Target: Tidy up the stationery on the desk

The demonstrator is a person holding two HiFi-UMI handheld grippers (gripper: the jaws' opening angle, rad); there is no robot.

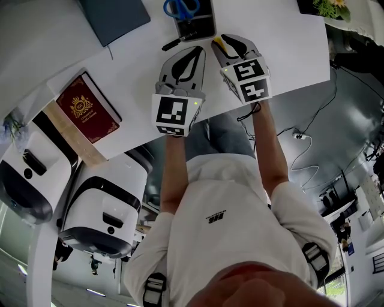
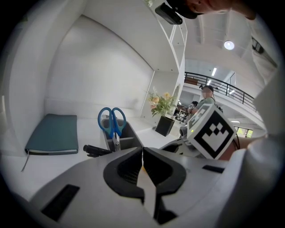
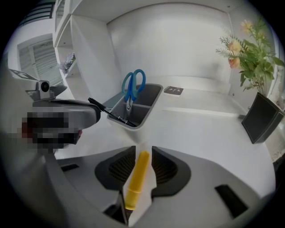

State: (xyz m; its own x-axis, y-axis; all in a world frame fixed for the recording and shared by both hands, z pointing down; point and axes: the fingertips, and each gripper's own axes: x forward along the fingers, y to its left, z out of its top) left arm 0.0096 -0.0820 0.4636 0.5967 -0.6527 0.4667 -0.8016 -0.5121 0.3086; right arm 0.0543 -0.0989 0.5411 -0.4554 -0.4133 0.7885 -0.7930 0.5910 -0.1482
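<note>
1. Right gripper [image 1: 225, 43], head view: its jaws are narrowed onto a yellow pen [image 1: 222, 41]. The pen lies along the jaws, over the desk [image 1: 138, 72] and just short of the holder [image 1: 201, 24]. The left gripper [image 1: 193, 53] sits just beside it, nearer the desk's near edge.
2. Same view: scissors [image 1: 181, 7] stand in the holder and a black pen [image 1: 177, 42] lies at its near left corner. A red book [image 1: 88, 109] lies at the desk's left near edge, and a notebook [image 1: 114, 17] lies farther back on the left.
3. Both forearms reach forward side by side and almost parallel. The right gripper is rolled slightly inward, and both point at the holder.
4. Left gripper view: the jaws are pressed together, with nothing I can make out held between them. A faint orange sliver in the seam is too small to name. The holder and scissors stand straight ahead.
5. Right gripper view: the ribbed pads flank the yellow pen on both sides. The holder's open compartment is ahead and slightly left.
6. Risks, as I judge them: the pen is gripped lengthwise, so it could slide out along the pads if tipped steeply. A low approach could catch the holder's rim or nudge the black pen. The scissor handles crowd one compartment, and the left gripper is close enough to bump.
</note>
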